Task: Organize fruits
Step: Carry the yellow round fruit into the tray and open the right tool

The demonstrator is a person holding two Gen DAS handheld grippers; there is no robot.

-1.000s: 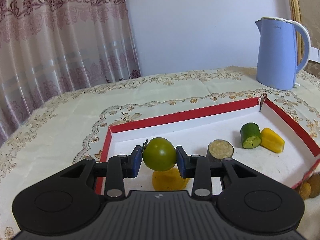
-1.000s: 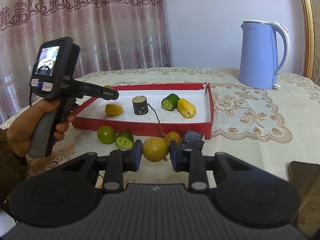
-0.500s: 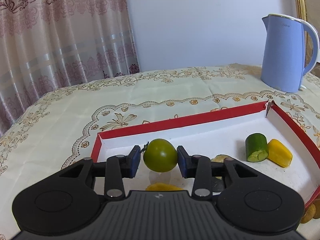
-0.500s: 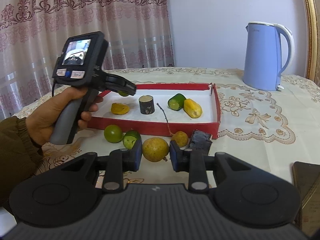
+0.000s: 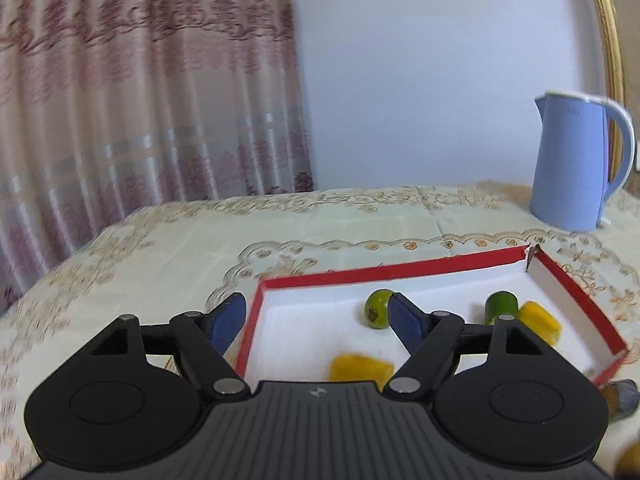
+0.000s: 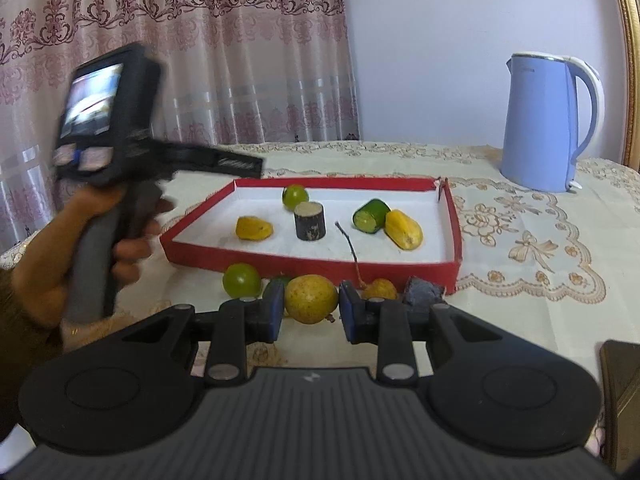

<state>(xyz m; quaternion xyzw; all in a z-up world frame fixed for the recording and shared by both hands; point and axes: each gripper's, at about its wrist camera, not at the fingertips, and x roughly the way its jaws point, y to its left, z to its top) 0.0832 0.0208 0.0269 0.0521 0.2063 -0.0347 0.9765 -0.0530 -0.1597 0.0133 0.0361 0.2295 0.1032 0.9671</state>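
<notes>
My left gripper (image 5: pixel 318 322) is open and empty, raised over the near left corner of the red tray (image 5: pixel 400 270). The green round fruit (image 5: pixel 378 314) lies in the tray beside its right finger, apart from it; it also shows in the right wrist view (image 6: pixel 295 197). The tray (image 6: pixel 312 263) also holds a yellow piece (image 6: pixel 254 228), a dark cylinder (image 6: pixel 309 222), a green cut piece (image 6: pixel 370 216) and a yellow starfruit piece (image 6: pixel 404 229). My right gripper (image 6: pixel 311 306) is shut on a yellow round fruit (image 6: pixel 311 298) in front of the tray.
A lime (image 6: pixel 241 280), a small yellow fruit (image 6: pixel 379 290) and a dark lump (image 6: pixel 422 292) lie on the tablecloth before the tray. A blue kettle (image 6: pixel 546 124) stands at the back right. The hand-held left gripper body (image 6: pixel 108 120) is at the left. A dark object (image 6: pixel 622 392) lies at the right edge.
My left gripper has opened and let the green fruit go into the tray, then pulled back and to the left. My right gripper still holds the yellow fruit.
</notes>
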